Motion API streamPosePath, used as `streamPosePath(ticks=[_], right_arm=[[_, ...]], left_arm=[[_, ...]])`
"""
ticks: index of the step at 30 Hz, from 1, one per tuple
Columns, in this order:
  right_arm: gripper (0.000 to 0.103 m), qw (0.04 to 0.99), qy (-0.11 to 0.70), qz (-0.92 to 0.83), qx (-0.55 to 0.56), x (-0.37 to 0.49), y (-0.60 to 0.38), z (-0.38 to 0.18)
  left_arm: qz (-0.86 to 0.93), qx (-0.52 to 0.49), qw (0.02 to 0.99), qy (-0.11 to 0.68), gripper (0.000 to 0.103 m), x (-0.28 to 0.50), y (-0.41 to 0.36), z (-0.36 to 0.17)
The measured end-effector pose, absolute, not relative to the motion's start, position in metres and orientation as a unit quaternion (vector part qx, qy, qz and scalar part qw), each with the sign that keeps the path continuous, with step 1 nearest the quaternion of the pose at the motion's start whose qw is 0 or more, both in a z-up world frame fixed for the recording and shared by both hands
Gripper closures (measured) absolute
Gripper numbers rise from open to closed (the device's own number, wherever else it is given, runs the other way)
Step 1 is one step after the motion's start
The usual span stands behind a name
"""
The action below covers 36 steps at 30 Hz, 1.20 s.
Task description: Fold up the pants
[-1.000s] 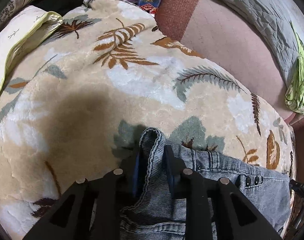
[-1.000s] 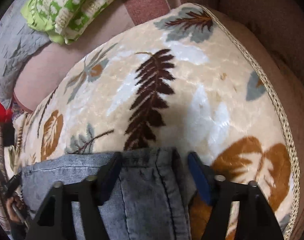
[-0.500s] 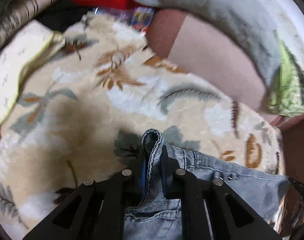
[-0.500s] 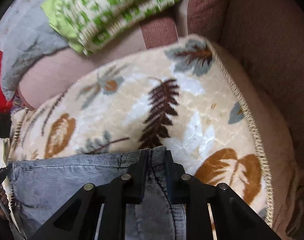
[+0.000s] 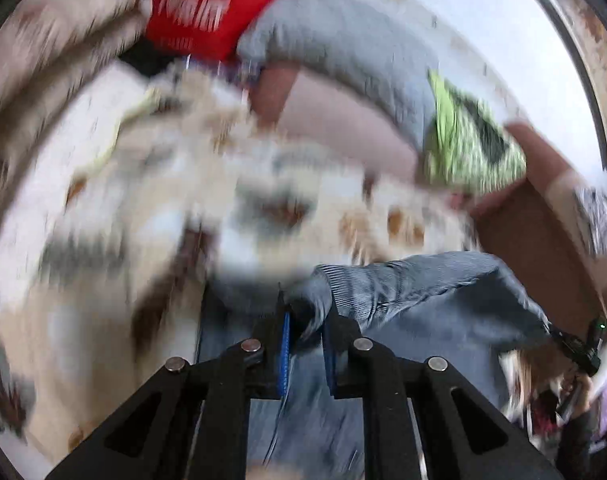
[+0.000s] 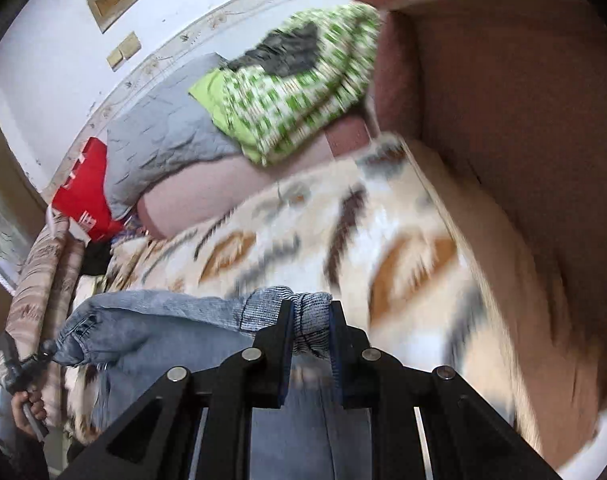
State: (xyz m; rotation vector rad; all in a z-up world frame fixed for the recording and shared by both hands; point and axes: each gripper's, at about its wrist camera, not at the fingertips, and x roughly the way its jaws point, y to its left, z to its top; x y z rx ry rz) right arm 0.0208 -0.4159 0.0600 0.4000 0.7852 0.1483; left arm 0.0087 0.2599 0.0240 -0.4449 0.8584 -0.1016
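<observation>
Leaf-print blanket (image 6: 403, 240) covers the couch. Denim pants (image 6: 163, 340) hang lifted above it, near side: soft, fairly heavy, drapes. Best held at thick waistband corners. Left tool (image 5: 306, 344) and right tool (image 6: 311, 344) each pinch bunched denim, jaws easing apart.

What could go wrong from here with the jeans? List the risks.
1. The right hand-held gripper pinches only a small bunched edge of the jeans, and its jaws are opening, so the denim may slip out.
2. The left hand-held gripper also holds just an edge; uneven pulling could skew the fold.
3. The hanging denim could drag and rumple the leaf-print blanket.
</observation>
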Motion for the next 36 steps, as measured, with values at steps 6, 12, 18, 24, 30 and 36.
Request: streamPosePath(ticks=[6,12,18,24,30,36], right_arm=[[0.046,0.834,0.477,0.036,0.276,-0.076,-0.451,-0.048],[0.035,0.825,0.436,0.044,0.357,-0.096,-0.459,-0.031],[0.034,0.777,0.452,0.011,0.437,-0.089,-0.425,-0.045],[0.034,0.747,0.430,0.034,0.506,-0.105,-0.422,-0.031],[0.032,0.732,0.462,0.052,0.498,-0.089,-0.393,-0.051],[0.032,0.708,0.458,0.026,0.537,-0.085,-0.394,-0.075]], left_arm=[[0.076,-0.245,0.838,0.482,0.090,-0.047,0.311,-0.026],[0.041,-0.200,0.881,0.428,0.064,-0.041,0.260,0.023],[0.019,-0.229,0.869,0.439,0.042,-0.029,0.202,0.003],[0.077,-0.352,0.831,0.424,0.042,-0.062,0.215,-0.027],[0.094,-0.390,0.808,0.432,0.042,-0.041,0.216,-0.044],[0.125,-0.422,0.784,0.437,0.103,-0.011,0.228,-0.057]])
